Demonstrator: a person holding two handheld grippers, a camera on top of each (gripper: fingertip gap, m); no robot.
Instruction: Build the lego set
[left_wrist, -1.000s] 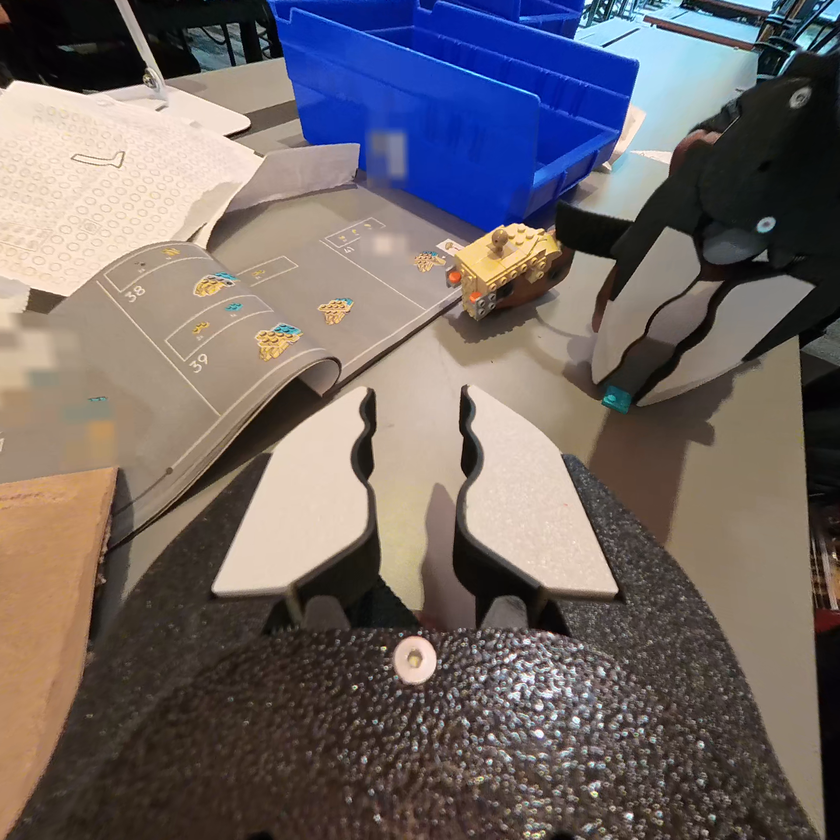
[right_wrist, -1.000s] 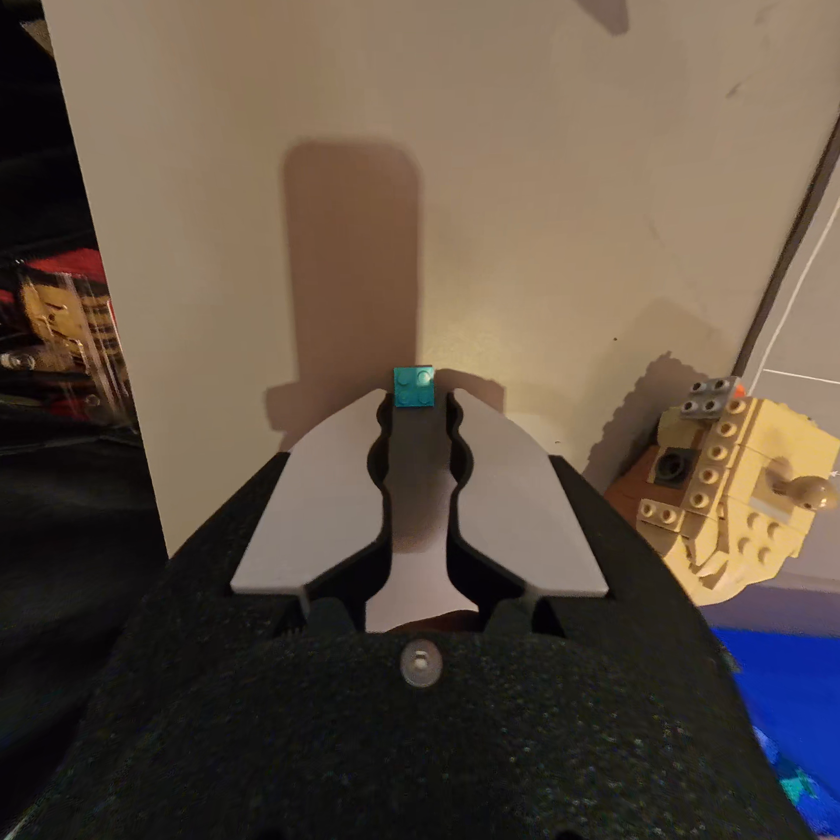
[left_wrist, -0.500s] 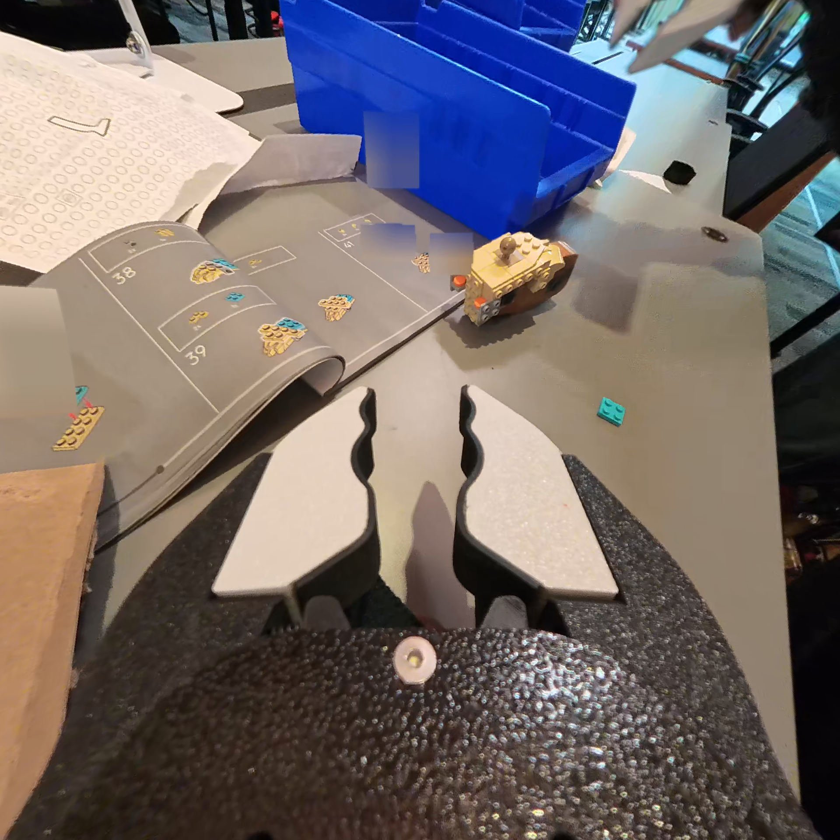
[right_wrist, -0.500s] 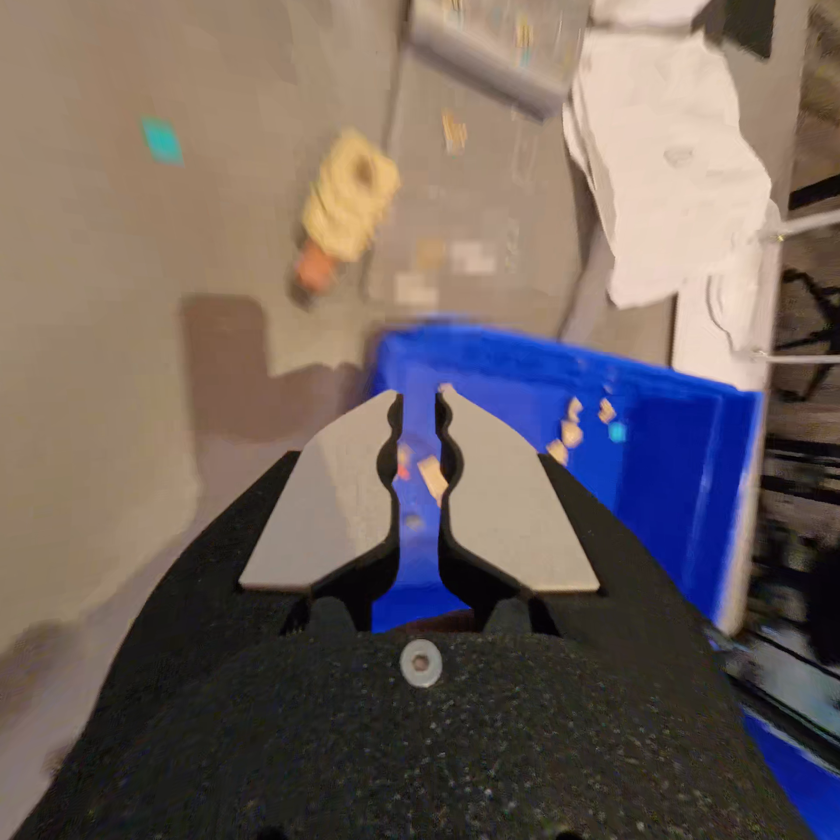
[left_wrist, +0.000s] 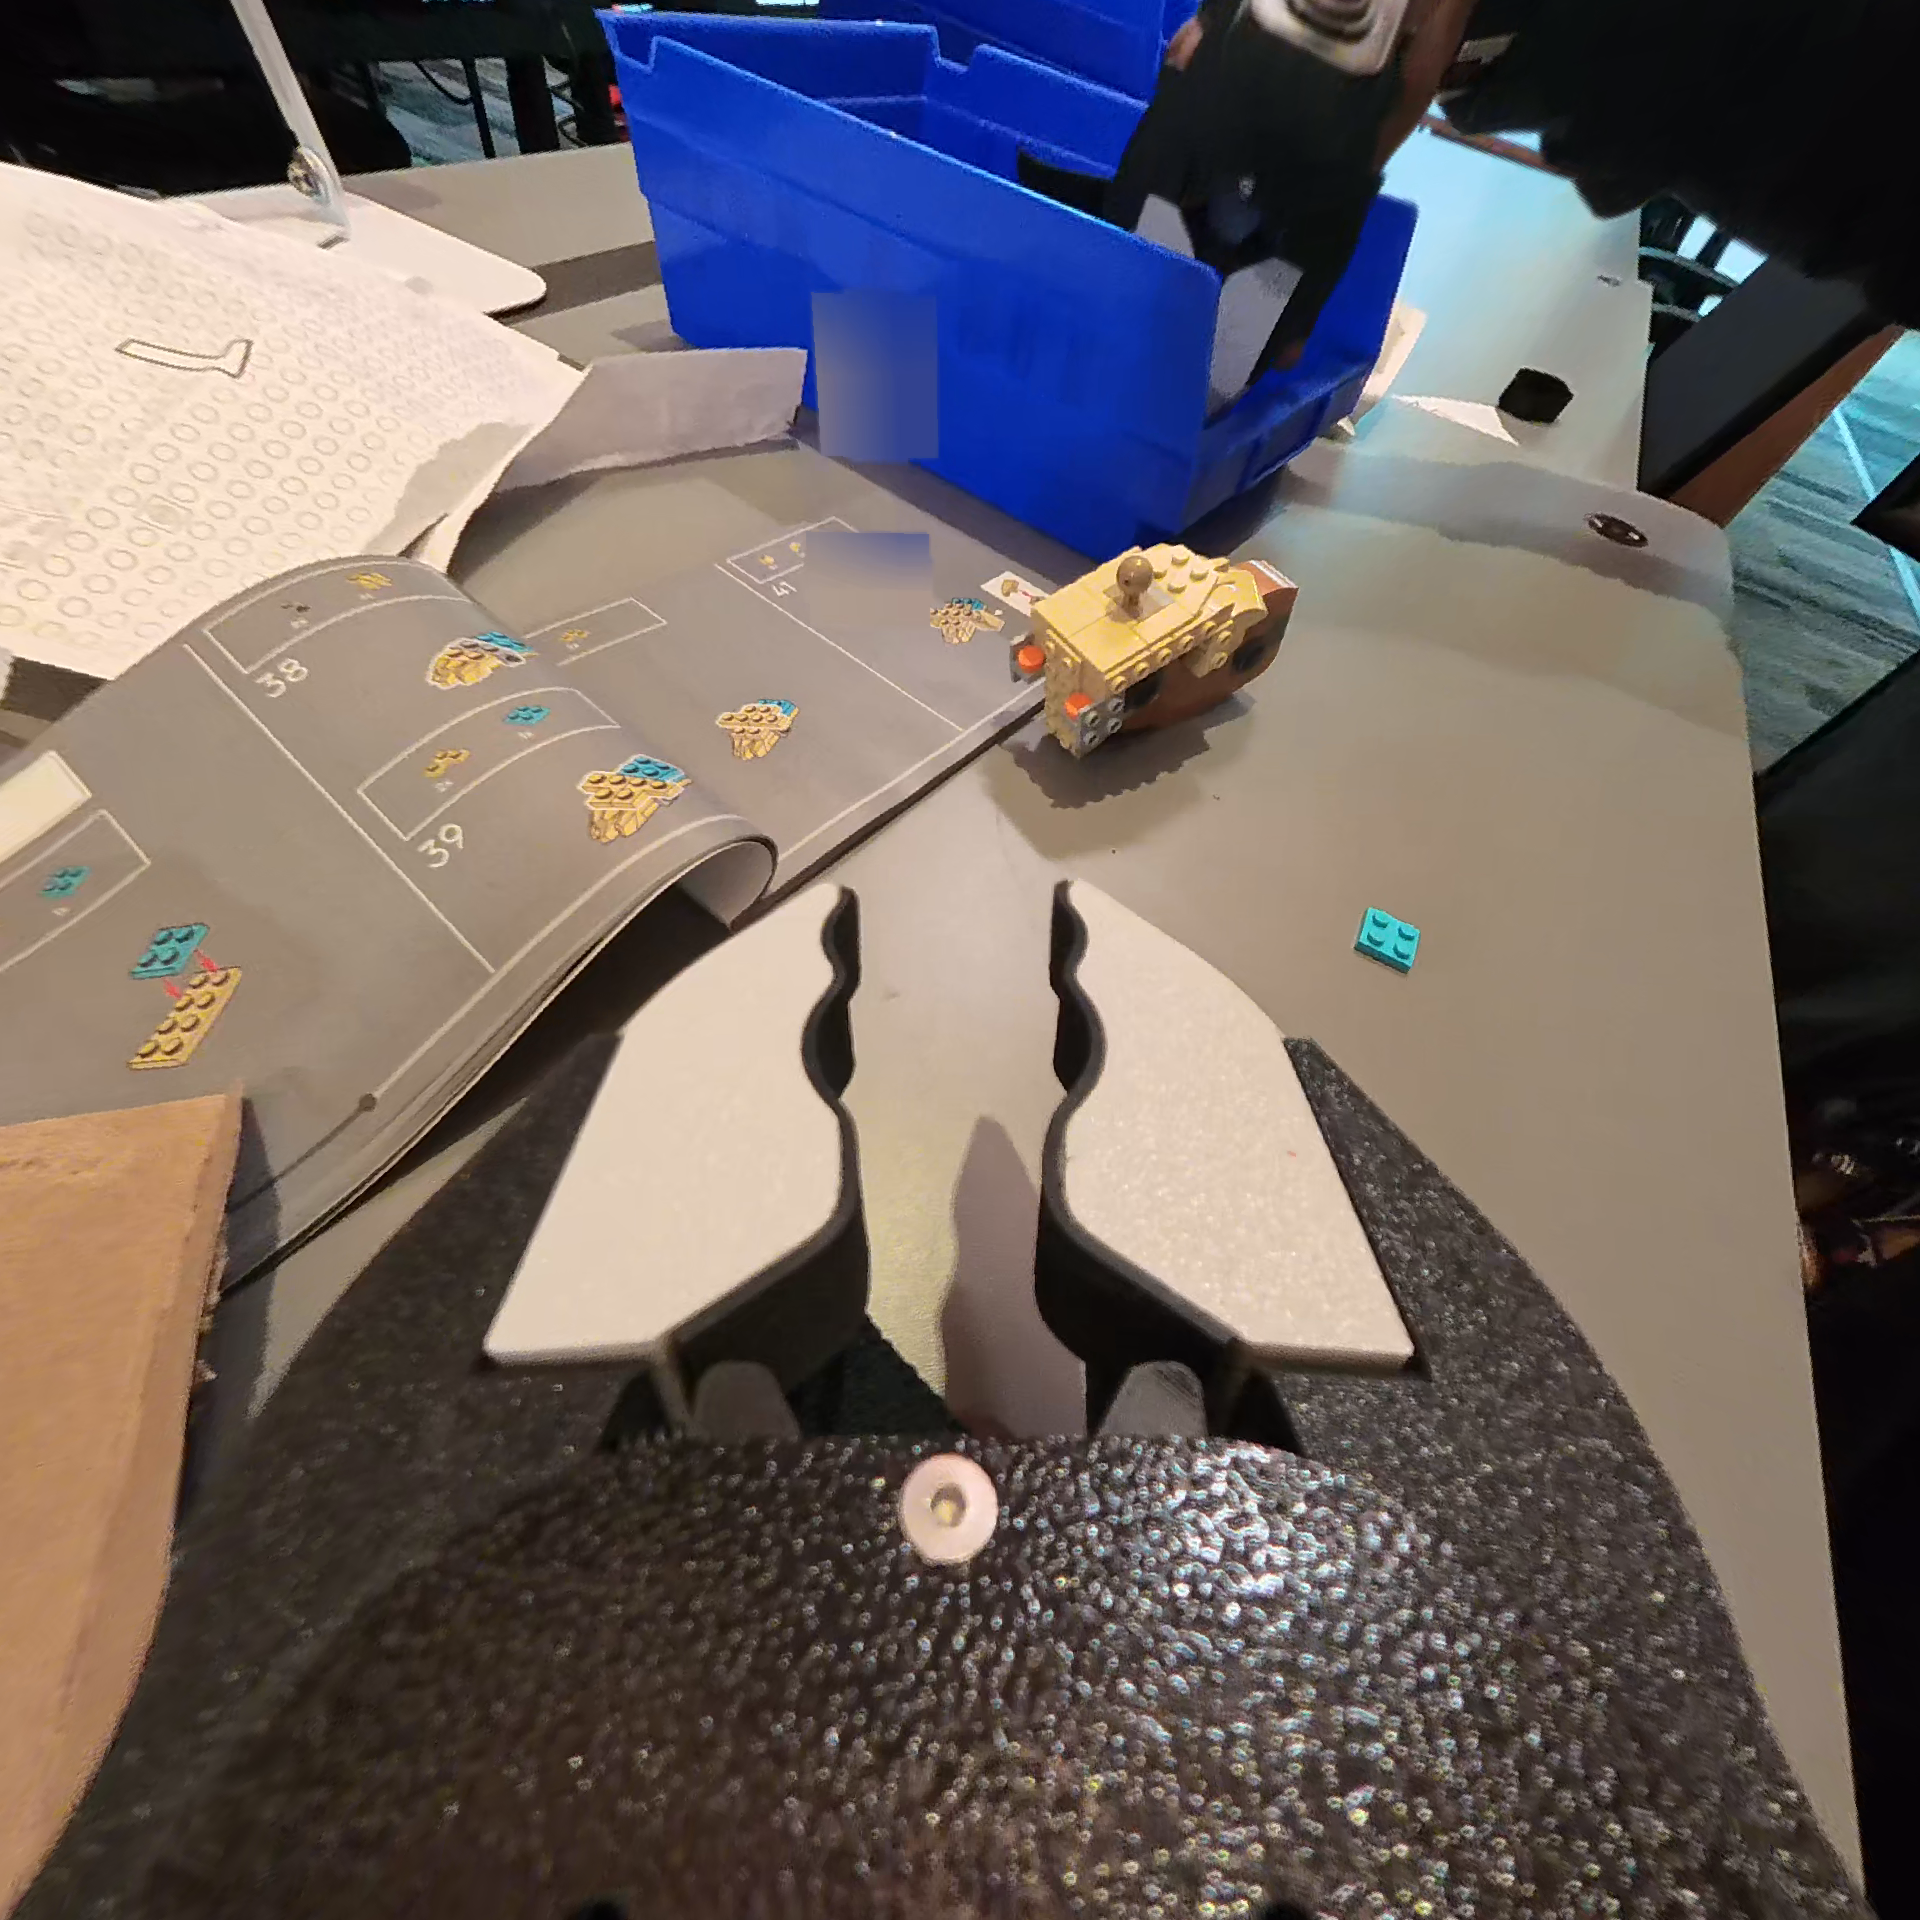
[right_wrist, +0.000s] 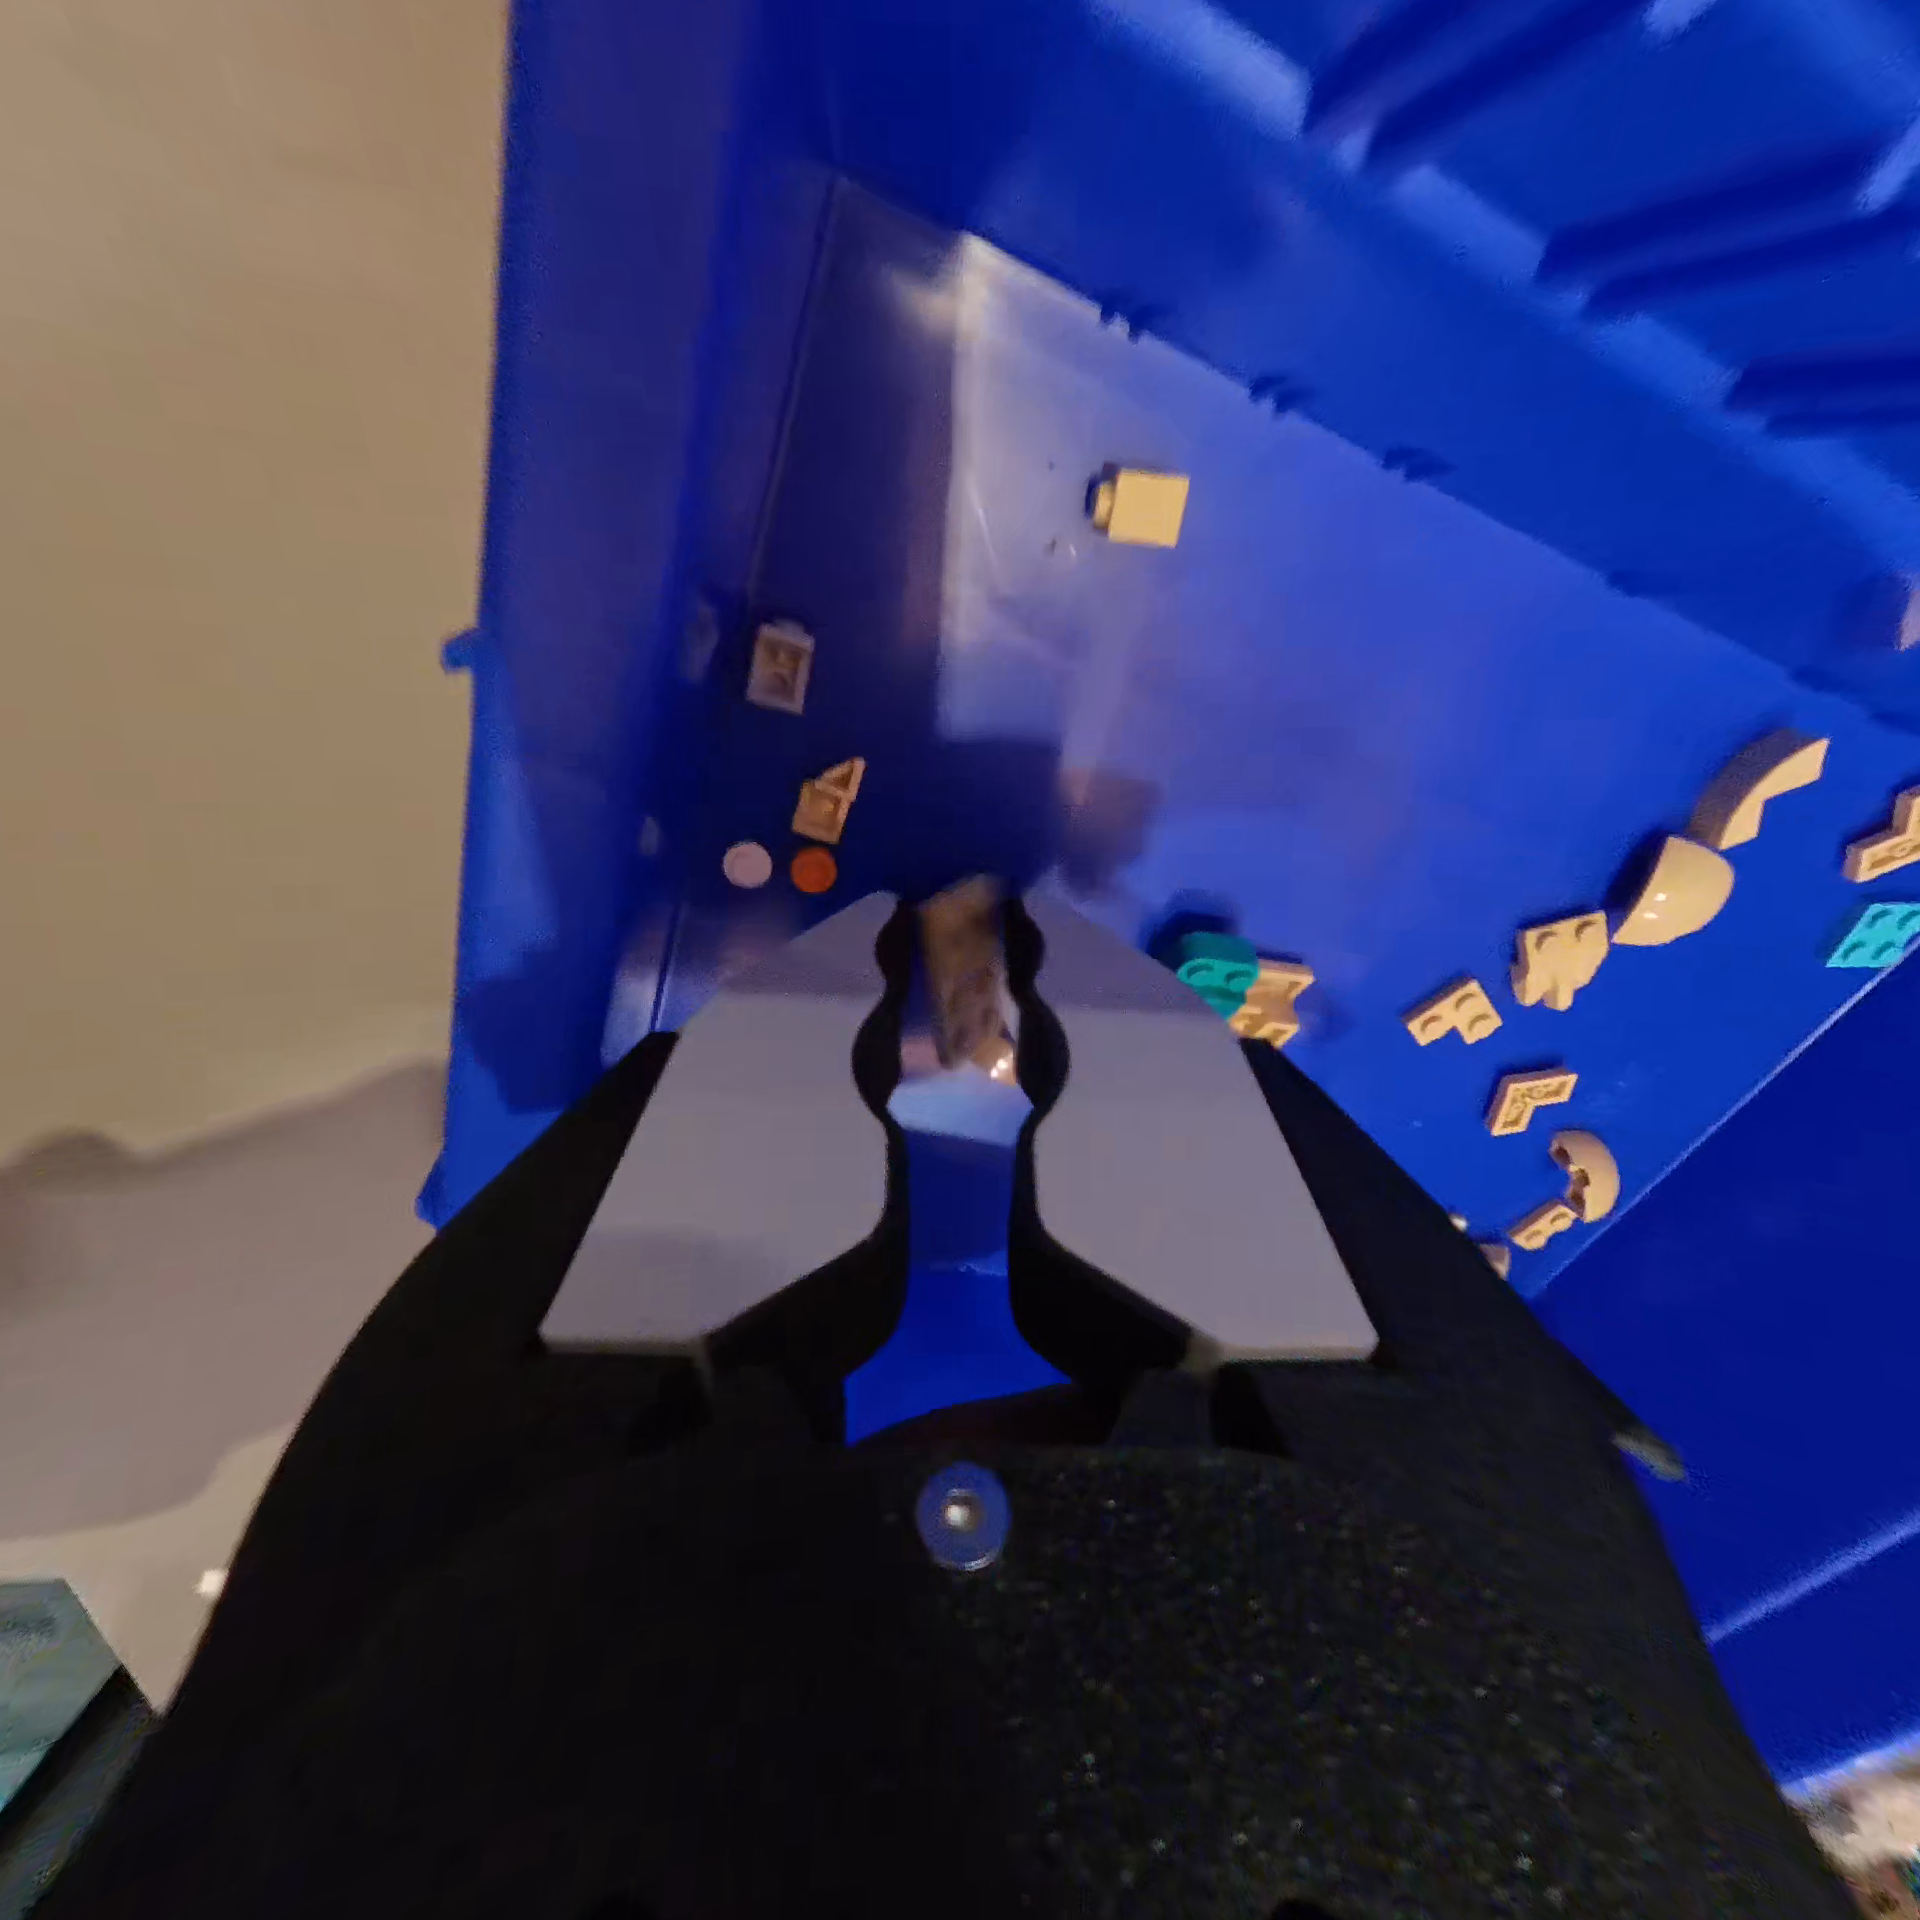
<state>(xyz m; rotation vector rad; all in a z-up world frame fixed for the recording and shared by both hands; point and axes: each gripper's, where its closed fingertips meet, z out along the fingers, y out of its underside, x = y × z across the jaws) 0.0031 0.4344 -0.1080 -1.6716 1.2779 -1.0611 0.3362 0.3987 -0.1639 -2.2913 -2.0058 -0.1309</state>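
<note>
The tan and brown lego model sits on the grey table at the edge of the open instruction booklet. A small teal plate lies alone on the table to its right. My left gripper is open and empty, low over the table in front of the booklet. My right gripper reaches down into the blue bin. Its jaws stand a narrow gap apart around a blurred tan piece. I cannot tell whether they grip it. The right gripper also shows in the left wrist view.
Several loose tan pieces, a teal plate and a red round stud lie on the bin floor. The blue bin stands behind the model. White printed sheets lie at the far left, brown cardboard at the near left. Left tips to right tips: about 35 cm. Between my left fingertips and the small teal plate there is roughly 15 cm.
My right gripper let go of the teal plate on the table, rose, swung over to the blue bin and went down into it. My left gripper stayed open and barely moved.
</note>
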